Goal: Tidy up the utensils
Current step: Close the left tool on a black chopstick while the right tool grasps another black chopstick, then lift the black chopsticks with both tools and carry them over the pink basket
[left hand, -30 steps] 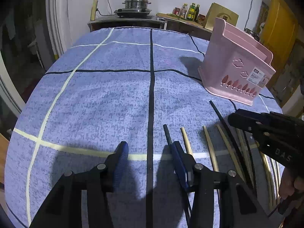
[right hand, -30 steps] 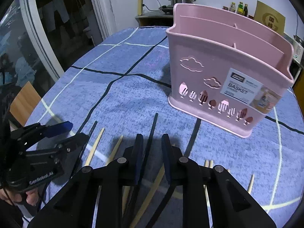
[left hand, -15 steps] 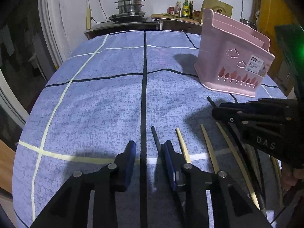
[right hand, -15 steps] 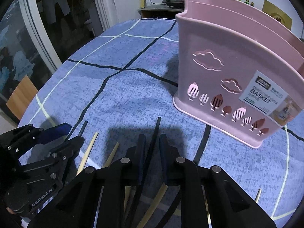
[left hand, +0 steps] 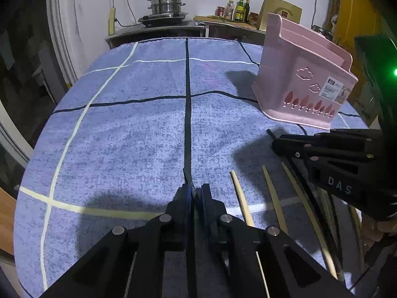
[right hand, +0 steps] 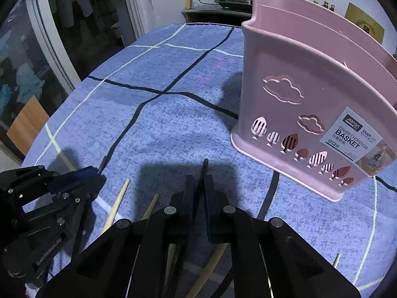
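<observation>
L gripper (left hand: 196, 193): fingers closing, now narrow, pinched on a black chopstick (left hand: 186, 175) whose tip pokes out just past the pads, pointing away from the camera & lined up w/ the fingers. R gripper (right hand: 198, 186): fingers closing too, down to a slim gap, clamped on a second black chopstick (right hand: 204, 167); its tip sticks out ahead toward the pink basket (right hand: 310, 94). In both cases the stick's long axis runs along the fingers, not across them.

Rest of the utensils lie on the blue cloth surface (left hand: 124, 136), roughly parallel: pale bamboo chopsticks (left hand: 242, 198) between the two grippers, more bamboo & dark ones under the R gripper body, partly hidden.

Key relation for the next move: basket stands upright ahead & to the right of both grippers, open top above the level of the held sticks. R gripper is much nearer, basket wall just ahead of its stick's tip. L gripper is well apart from it, w/ the R one in between.

Judgement: each stick prob. needs lifting & tipping toward vertical before dropping in a compartment; R hand should go first, else the arms cross. Which compartment is meant – can't tell.
</observation>
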`<move>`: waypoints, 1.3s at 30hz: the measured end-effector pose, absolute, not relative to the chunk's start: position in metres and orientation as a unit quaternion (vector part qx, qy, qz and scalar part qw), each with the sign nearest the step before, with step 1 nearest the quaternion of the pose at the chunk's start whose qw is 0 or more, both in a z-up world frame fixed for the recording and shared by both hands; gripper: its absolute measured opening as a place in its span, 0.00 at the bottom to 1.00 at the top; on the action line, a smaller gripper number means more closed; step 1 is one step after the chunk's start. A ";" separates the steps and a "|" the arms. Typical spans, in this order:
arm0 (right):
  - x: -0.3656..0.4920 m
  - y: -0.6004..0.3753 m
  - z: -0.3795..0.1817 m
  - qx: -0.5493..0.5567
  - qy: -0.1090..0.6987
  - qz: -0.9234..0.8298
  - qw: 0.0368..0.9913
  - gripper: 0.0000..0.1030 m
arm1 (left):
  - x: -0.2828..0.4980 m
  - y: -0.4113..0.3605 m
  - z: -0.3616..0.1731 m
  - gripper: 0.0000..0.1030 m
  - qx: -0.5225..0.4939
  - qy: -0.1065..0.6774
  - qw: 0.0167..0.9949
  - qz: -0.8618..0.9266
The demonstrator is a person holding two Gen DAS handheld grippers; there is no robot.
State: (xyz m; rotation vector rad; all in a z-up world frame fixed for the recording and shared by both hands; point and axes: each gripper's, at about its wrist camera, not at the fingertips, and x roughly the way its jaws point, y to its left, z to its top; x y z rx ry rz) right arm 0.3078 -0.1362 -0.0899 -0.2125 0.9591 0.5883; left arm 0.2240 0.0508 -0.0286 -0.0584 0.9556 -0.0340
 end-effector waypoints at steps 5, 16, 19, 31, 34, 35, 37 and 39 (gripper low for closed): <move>0.304 -0.142 -0.077 -0.091 0.443 0.286 0.844 0.06 | 0.224 0.056 -0.021 0.07 -0.051 0.462 0.885 -0.035; 0.290 -0.156 -0.028 -0.067 0.400 0.295 0.865 0.05 | 0.211 0.063 0.032 0.06 -0.061 0.422 0.903 -0.060; 0.283 -0.163 -0.013 -0.062 0.387 0.297 0.871 0.05 | 0.206 0.066 0.052 0.05 -0.063 0.406 0.910 -0.064; 0.258 -0.178 0.045 -0.047 0.328 0.303 0.894 0.04 | 0.186 0.068 0.135 0.04 -0.051 0.335 0.938 -0.069; 0.251 -0.183 0.058 -0.045 0.312 0.302 0.899 0.04 | 0.182 0.067 0.149 0.04 -0.049 0.321 0.943 -0.071; 0.248 -0.184 0.062 -0.044 0.307 0.302 0.901 0.04 | 0.181 0.067 0.155 0.04 -0.049 0.316 0.945 -0.071; 0.243 -0.187 0.070 -0.045 0.298 0.301 0.905 0.04 | 0.178 0.066 0.161 0.04 -0.050 0.311 0.946 -0.072; 0.240 -0.190 0.077 -0.045 0.290 0.298 0.908 0.04 | 0.177 0.066 0.166 0.04 -0.050 0.307 0.948 -0.075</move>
